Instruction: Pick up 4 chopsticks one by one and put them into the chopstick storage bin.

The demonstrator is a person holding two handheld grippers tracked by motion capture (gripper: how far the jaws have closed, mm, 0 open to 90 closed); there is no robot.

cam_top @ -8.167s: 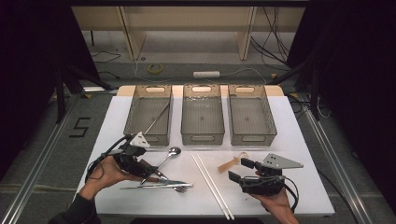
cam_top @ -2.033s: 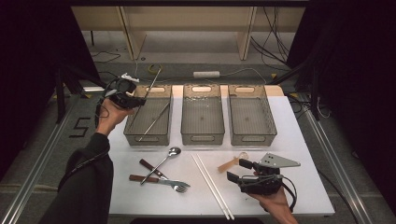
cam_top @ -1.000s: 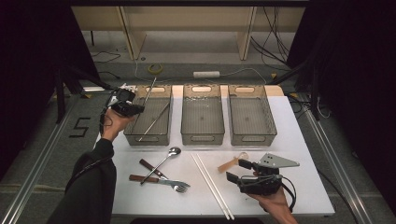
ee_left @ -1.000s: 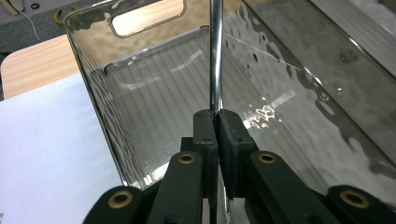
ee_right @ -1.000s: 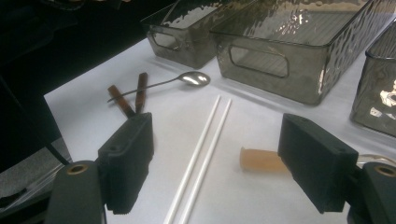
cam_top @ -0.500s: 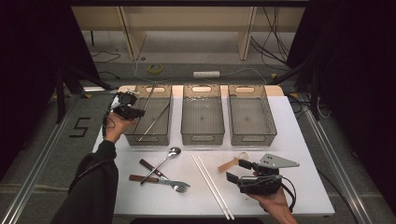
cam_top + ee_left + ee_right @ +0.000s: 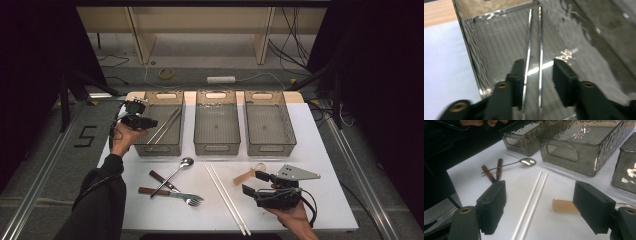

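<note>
Left gripper (image 7: 145,121) is hanging over the left smoked-plastic bin (image 7: 142,145), jaws now released. The pair of metal chopsticks (image 7: 164,126) it was carrying a second ago is lying in that bin, tips propped on the far rim. Looks like sorting by type.

Right gripper (image 7: 261,186) is idling at the near desk (image 7: 325,200) edge, jaws spread, holding nothing. White chopsticks (image 7: 226,198), steel spoon (image 7: 173,175), wood-handled fork (image 7: 172,194) and amber plastic spoon (image 7: 248,174) are still waiting.

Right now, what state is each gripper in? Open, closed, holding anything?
Left gripper: open, holding nothing, over the metal chopsticks lying in the left bin.
Right gripper: open, empty, low above the white chopsticks.
</note>
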